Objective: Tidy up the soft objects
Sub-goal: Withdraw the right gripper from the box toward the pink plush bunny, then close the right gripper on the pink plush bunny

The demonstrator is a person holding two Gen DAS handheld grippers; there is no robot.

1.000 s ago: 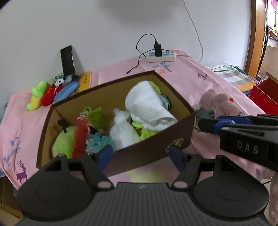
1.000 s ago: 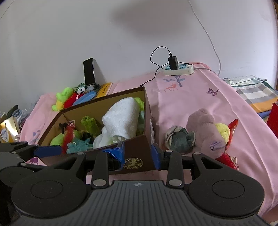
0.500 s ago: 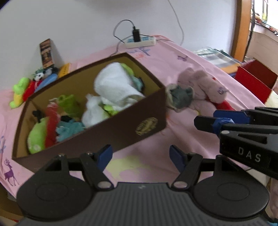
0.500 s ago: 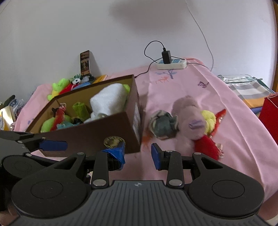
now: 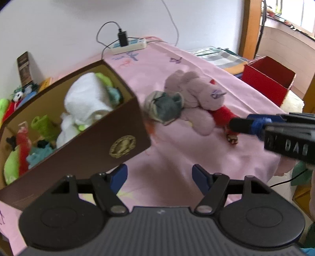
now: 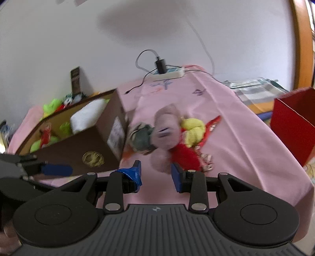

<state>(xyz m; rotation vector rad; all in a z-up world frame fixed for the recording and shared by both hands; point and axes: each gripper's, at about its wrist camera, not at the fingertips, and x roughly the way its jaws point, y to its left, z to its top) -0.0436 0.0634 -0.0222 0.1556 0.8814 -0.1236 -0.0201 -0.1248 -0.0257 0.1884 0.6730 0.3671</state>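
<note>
wall: plain white wall [image 5: 69, 23] ahead of me | surface: pink printed bedsheet [image 5: 196, 65] over the bed | power: white power strip [image 6: 169, 73] with black charger at the wall | right: orange-brown wooden door frame [image 5: 249, 27], daylit window [image 5: 291, 13] beyond

Each camera sits behind its own gripper, looking forward and down along the fingers at a pink cloth [image 5: 177, 157]. The left view looks from low and near the brown box [image 5: 94, 149], into its open top, with the right gripper [image 5: 234, 124] entering from the right edge. The right view stands further right, facing the plush pile [image 6: 167, 134] — the left gripper [image 6: 57, 170] shows at its left edge. Both share box [image 6: 78, 149], plush pile [image 5: 193, 102], power strip [image 5: 130, 46] and wall.
</note>
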